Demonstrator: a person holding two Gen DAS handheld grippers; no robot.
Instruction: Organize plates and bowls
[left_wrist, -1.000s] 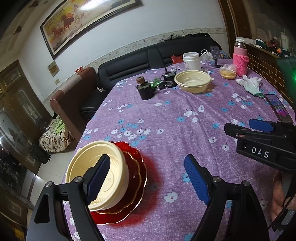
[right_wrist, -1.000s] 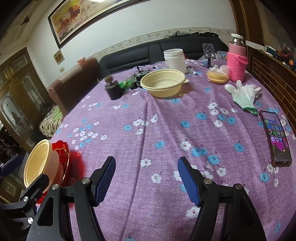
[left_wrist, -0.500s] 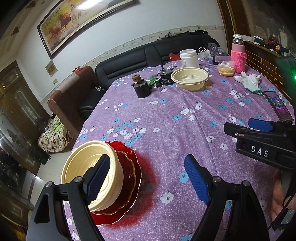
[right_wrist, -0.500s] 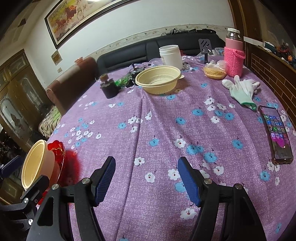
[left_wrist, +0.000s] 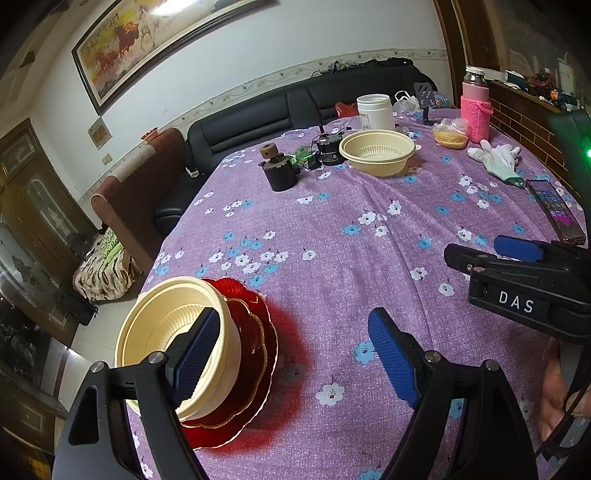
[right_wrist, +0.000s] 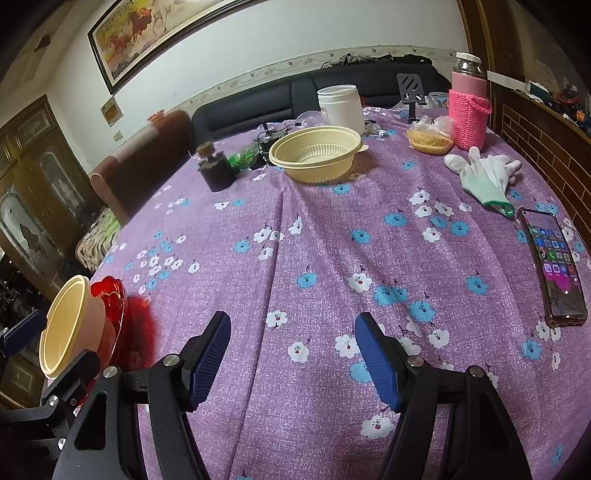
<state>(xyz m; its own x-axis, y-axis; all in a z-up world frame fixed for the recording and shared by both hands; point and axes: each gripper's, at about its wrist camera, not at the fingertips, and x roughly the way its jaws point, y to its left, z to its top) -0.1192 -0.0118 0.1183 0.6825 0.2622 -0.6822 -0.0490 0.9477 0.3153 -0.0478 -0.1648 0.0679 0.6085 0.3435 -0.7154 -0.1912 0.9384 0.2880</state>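
A cream bowl sits on stacked red plates at the near left table edge; both show in the right wrist view, bowl and plates. My left gripper is open and empty, its left finger in front of the bowl's rim. A second cream bowl stands at the far side of the table, also in the right wrist view. My right gripper is open and empty above the cloth; it shows in the left wrist view.
On the purple flowered tablecloth lie a phone and white gloves at right. A white jar, pink bottle, food bag and dark pot stand at the back. A black sofa lies beyond.
Both grippers have pulled back and risen slightly, so the table looks farther away. The bowl stays on the red plates. Both grippers stay open.
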